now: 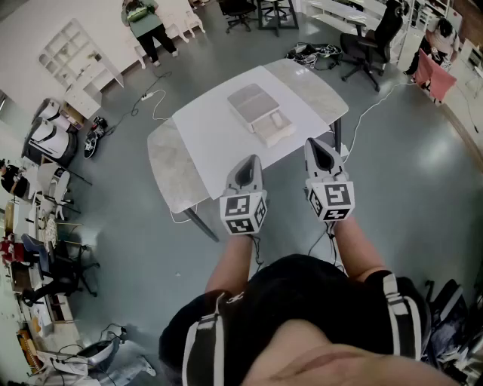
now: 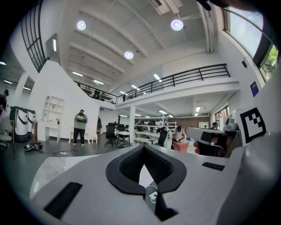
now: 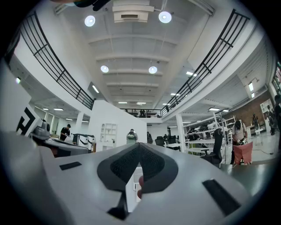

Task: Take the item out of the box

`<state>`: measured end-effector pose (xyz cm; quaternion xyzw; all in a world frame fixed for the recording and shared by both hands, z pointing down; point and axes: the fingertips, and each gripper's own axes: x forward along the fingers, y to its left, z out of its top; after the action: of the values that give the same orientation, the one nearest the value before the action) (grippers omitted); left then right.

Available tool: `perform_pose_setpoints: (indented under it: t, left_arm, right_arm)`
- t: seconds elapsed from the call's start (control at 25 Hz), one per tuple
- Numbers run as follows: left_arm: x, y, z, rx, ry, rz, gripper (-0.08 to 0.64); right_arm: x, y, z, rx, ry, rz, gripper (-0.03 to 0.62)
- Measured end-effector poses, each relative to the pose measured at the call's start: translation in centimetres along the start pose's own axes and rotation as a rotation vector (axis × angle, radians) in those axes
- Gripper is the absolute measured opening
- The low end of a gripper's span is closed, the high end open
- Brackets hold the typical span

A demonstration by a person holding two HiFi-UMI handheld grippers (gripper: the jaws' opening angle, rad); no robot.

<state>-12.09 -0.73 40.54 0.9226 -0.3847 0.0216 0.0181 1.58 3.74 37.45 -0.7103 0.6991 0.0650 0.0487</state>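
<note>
Box (image 1: 260, 113), pale and low, sits on a white sheet (image 1: 215, 139) toward the far side of the grey table (image 1: 167, 164) in the head view; whatever it contains can't be made out. The left gripper (image 1: 250, 159) and right gripper (image 1: 316, 142) hover side by side over the table's near edge, well short of the box and touching nothing. A person (image 1: 145, 22) stands on the floor beyond the table.

In the left gripper view the two dark jaws meet at their tips, with nothing between them, and point level across the open hall.

In the right gripper view the jaws are likewise closed tip to tip on nothing, with only a sliver of white showing in the gap below.
</note>
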Motion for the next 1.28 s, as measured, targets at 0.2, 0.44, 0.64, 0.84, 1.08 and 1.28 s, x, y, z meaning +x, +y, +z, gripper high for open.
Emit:
perform_pose_setpoints:
  t: [0.2,0.44,0.64,0.84,1.08,1.28]
  left_arm:
    - [-0.3,-1.1,0.6,-0.005,-0.012,-0.009,0.002]
    - [-0.4,-1.9,0.7,0.004,-0.011,-0.012,0.002]
    - [-0.7,-2.0,0.7,0.007,-0.007,-0.008,0.002]
    - [-0.5,-2.5,0.5,0.009,-0.003,-0.001,0.002]
    - [0.0,-3.6,0.3,-0.002,-0.005,0.009,0.002]
    - [0.9,-5.6,-0.2,-0.003,-0.003,0.027,0.002]
  right_arm:
    - [-0.8,-0.2,0.3,-0.019,0.002,0.005,0.012]
    - [-1.4,-0.8,0.3,-0.002,0.000,-0.008,0.012]
    - [-1.8,-1.1,0.4,0.036,-0.011,-0.010,0.012]
    - [-1.9,-1.3,0.3,0.032,-0.007,0.007,0.012]
    - [-2.1,-2.5,0.0,0.032,-0.007,0.026,0.012]
    - [-3.0,-4.6,-0.6,0.032,-0.001,0.038,0.012]
